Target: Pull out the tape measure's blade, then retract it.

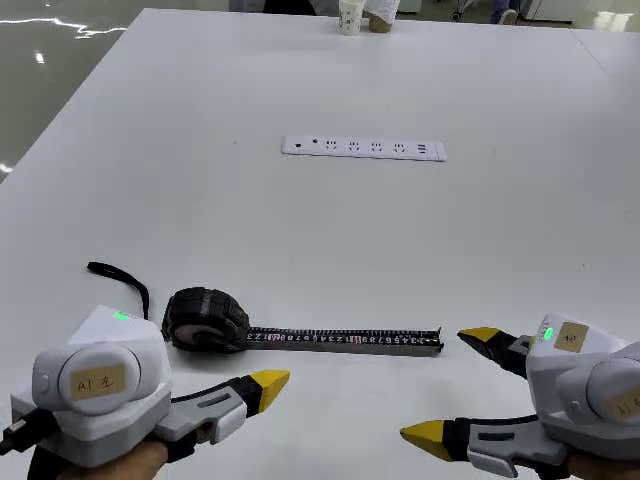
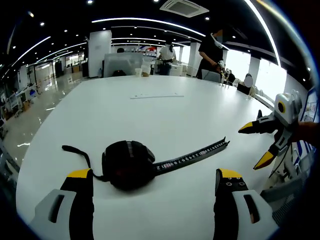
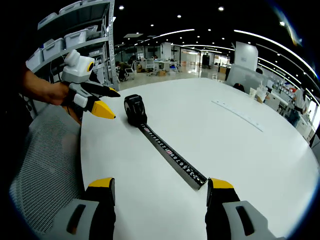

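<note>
A round black tape measure case (image 1: 205,320) with a ribbed, rubbery rim sits at the near left of the smooth white table (image 1: 400,230). Its flat dark blade (image 1: 345,339), finely marked in white, lies drawn out rightward, the hooked end just short of the right gripper (image 1: 449,385). A thin black strap (image 1: 120,280) curls away left. The left gripper (image 2: 154,174) hovers just near of the case. Both grippers' yellow-tipped jaws are spread, grasping nothing. A flat white power strip (image 1: 363,148) lies far off across a broad stretch of tabletop.
</note>
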`<control>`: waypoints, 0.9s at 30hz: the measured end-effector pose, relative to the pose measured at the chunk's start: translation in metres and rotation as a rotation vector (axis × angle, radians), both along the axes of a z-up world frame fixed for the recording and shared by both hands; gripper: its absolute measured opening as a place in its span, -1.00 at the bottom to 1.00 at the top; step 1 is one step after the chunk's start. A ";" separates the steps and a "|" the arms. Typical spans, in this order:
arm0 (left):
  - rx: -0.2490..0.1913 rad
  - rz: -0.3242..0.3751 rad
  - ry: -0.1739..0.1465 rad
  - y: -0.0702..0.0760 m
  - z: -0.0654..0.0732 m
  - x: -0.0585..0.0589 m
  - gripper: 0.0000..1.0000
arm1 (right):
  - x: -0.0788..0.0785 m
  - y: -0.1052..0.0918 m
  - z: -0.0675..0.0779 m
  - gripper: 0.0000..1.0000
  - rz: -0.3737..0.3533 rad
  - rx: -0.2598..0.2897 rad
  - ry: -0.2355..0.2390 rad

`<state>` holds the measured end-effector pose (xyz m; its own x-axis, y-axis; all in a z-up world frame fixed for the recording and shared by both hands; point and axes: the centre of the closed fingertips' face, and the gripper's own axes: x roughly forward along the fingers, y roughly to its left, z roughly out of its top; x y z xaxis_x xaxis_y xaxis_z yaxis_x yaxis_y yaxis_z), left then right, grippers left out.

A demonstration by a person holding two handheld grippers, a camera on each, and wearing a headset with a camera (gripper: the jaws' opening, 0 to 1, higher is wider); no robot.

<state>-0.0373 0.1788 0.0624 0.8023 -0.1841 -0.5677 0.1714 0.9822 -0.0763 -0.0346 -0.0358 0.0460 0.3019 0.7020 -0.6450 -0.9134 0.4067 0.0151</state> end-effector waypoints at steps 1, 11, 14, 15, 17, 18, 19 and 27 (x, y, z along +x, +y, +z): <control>-0.001 0.003 -0.001 0.000 0.000 0.001 0.98 | 0.001 -0.001 -0.001 0.47 0.002 -0.002 0.001; -0.012 0.032 0.007 0.004 -0.006 0.013 0.98 | 0.013 -0.005 -0.008 0.26 0.071 -0.022 -0.010; -0.010 0.046 0.009 0.008 -0.008 0.015 0.98 | 0.019 -0.006 -0.009 0.19 0.090 -0.026 -0.013; -0.010 0.050 0.010 0.009 -0.009 0.016 0.98 | 0.020 -0.006 -0.010 0.19 0.093 -0.029 -0.014; -0.011 0.058 0.009 0.011 -0.009 0.018 0.98 | 0.024 -0.007 -0.011 0.16 0.104 -0.034 -0.014; -0.009 0.060 0.008 0.012 -0.009 0.019 0.98 | 0.025 -0.008 -0.012 0.15 0.109 -0.037 -0.015; -0.009 0.062 0.008 0.013 -0.009 0.020 0.98 | 0.027 -0.008 -0.012 0.14 0.112 -0.040 -0.017; -0.019 0.089 0.007 0.018 -0.010 0.031 0.97 | 0.039 -0.008 -0.019 0.04 0.156 -0.062 -0.022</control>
